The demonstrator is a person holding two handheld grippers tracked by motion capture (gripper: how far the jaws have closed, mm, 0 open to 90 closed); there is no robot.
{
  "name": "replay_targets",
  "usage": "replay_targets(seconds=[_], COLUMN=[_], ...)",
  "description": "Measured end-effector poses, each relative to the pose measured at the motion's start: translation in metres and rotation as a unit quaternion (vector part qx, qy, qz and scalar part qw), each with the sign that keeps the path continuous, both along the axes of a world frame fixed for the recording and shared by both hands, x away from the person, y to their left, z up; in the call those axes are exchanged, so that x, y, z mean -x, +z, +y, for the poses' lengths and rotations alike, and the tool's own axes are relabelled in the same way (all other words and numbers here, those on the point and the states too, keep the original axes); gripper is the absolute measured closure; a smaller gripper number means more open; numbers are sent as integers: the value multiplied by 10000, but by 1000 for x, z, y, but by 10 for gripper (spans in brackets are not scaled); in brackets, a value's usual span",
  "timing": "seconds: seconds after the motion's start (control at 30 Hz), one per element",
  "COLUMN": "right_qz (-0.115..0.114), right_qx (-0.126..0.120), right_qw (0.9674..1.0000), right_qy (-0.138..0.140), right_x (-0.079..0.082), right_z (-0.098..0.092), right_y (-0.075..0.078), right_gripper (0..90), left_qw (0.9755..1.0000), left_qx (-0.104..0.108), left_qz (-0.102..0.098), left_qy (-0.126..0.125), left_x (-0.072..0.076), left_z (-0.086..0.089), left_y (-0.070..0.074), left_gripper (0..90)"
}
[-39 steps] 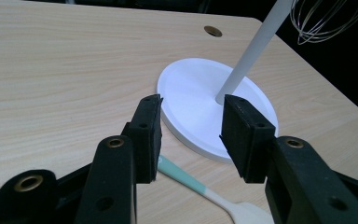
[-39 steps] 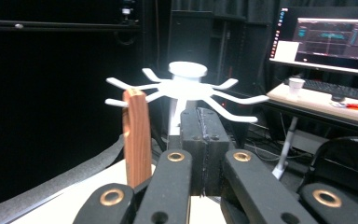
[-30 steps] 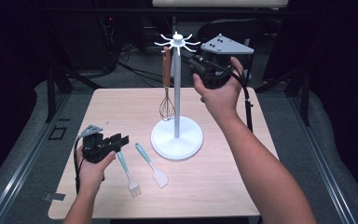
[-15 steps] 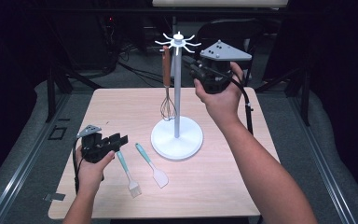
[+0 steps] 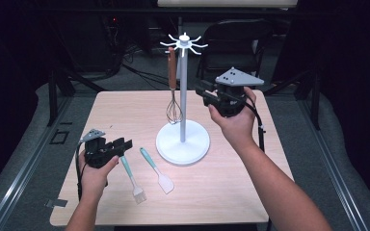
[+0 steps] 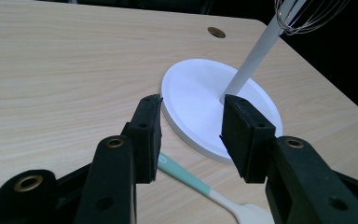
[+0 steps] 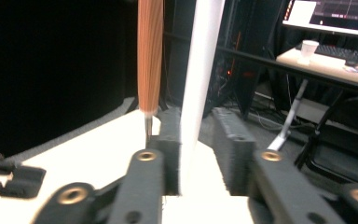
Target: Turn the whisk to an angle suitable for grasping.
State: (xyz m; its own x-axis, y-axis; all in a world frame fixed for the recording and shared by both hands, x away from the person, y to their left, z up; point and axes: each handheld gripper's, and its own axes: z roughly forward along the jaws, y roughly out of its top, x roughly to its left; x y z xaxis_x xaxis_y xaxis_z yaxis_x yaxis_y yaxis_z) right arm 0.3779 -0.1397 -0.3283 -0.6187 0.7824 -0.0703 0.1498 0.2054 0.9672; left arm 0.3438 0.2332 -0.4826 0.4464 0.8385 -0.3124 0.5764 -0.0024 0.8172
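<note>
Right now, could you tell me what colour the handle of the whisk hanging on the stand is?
Reddish-brown wood; the whisk handle shows best in the high view.

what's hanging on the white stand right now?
One whisk with a wooden handle hangs from a hook of the white stand. The other hooks look bare. Its loop at the hook is too small to make out.

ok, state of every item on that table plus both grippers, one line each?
whisk: hanging from a hook on the stand, wire end down.
stand: upright on the table.
pastry brush: lying flat on the table, untouched.
spatula: lying flat beside the brush, untouched.
left gripper: jaws open, empty, low over the table beside the brush handle.
right gripper: jaws have just been opening, nothing held, beside the stand's pole.
</note>
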Motion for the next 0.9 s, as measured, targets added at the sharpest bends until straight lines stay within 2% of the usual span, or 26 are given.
replay_targets(seconds=[0.07, 0.2, 0.27, 0.57, 0.77, 0.9], right_qz=[110, 268, 271, 673, 965, 1126], right_qx=[118, 138, 190, 215, 129, 292], right_qw=[9999, 9995, 9994, 9974, 9948, 9927], right_qy=[10, 61, 27, 142, 302, 331], right_x=[0, 3, 5, 12, 18, 22], right_z=[-1, -3, -4, -12, -16, -17], right_y=[-8, -24, -33, -72, -98, -113], right_gripper=[589, 538, 504, 495, 479, 472], left_qw=[10000, 10000, 10000, 10000, 10000, 10000], left_qx=[5, -15, -13, 3, -3, -13], left_qz=[6, 14, 16, 5, 25, 30], left_qy=[10, 11, 23, 46, 50, 44], left_x=[0, 0, -1, -1, -1, -1], left_z=[0, 1, 1, 2, 1, 1], left_y=[0, -1, -1, -2, -3, -4], left_gripper=[577, 577, 577, 577, 577, 576])
